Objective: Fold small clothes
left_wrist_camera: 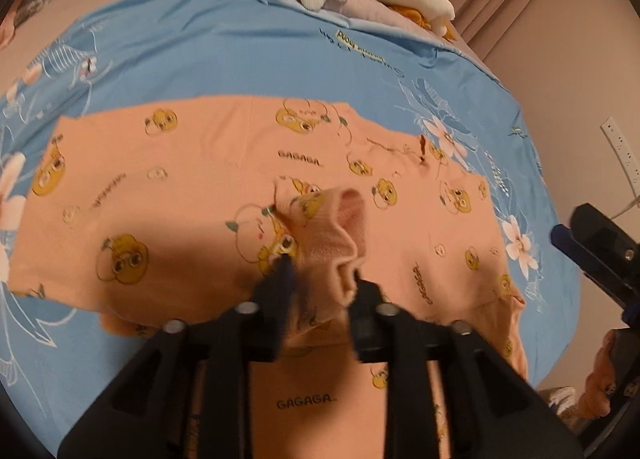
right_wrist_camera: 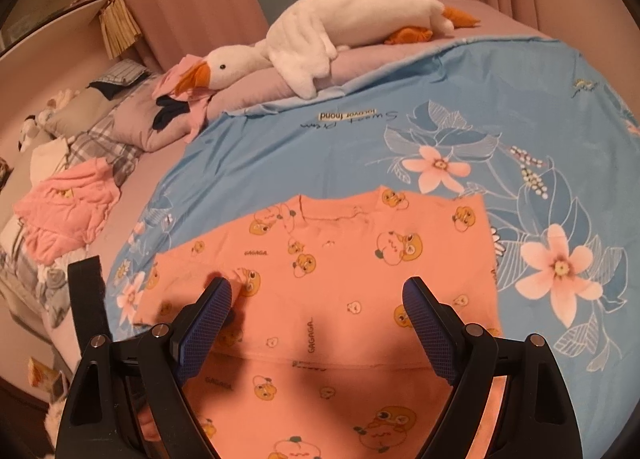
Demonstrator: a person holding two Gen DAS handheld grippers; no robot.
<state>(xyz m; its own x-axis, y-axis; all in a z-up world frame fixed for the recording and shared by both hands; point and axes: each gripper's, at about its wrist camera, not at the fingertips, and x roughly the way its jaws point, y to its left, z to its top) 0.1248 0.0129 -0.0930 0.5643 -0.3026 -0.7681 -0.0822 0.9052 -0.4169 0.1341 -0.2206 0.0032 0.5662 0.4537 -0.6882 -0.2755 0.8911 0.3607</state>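
Observation:
An orange child's shirt with yellow cartoon prints lies flat on the blue flowered sheet. In the left wrist view its sleeve is folded over the body. The ribbed cuff stands bunched between the parted jaws of my left gripper, which do not clamp it. In the right wrist view the same shirt lies neck away from me. My right gripper hovers low over its middle, wide open with nothing between the blue pads.
A white plush goose lies on a mauve quilt along the far edge of the blue sheet. A crumpled pink garment and plaid bedding sit at the left. A wall socket is beyond the bed's right edge.

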